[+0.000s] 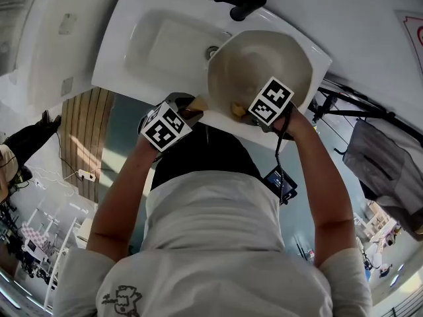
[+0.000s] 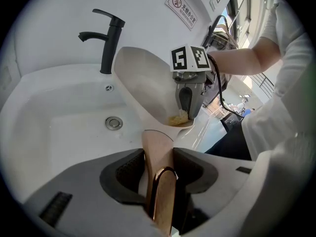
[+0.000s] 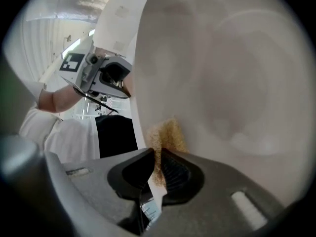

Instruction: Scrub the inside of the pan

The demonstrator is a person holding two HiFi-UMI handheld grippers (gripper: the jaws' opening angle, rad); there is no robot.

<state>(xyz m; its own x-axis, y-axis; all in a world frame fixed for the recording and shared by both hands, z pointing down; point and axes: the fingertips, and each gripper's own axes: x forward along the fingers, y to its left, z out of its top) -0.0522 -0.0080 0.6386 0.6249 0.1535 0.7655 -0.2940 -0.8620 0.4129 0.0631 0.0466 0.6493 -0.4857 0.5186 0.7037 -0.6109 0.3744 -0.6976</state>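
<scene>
- pan [image 1: 264,65]: pale, round, held tilted over the right part of the sink [image 1: 152,45], open side turned up and towards the person; inside looks pale and mostly plain, soiling too faint to judge
- pan handle [image 2: 157,137]: wood-toned with a copper-coloured end; its long axis runs from the near left away towards the pan bowl, straight along the left gripper's jaws
- left gripper [image 2: 158,153]: jaws set fairly wide and clamped on either side of the handle, pads pressing on it; it carries and steadies the pan
- sponge [image 3: 167,132]: small, yellow-tan, pinched at its near end, far end pressed against the pan's inner wall just inside the near rim, close to the handle side
- right gripper [image 3: 157,157]: jaws narrow, closed on the sponge; reaches into the pan from the near right, marker cube uppermost
- faucet [image 1: 238,2]: black, at the far edge of the sink, well apart from both grippers; no water seen running
- drain [image 2: 114,123]: in the sink floor, left of the tilted pan
- governing relation: the untouched bulk of the pan's inside lies far and right of the sponge; the right gripper is the nearer one to it, so by judgement the scrubbing stroke must travel away from the near rim across the base while the left keeps the handle fixed
</scene>
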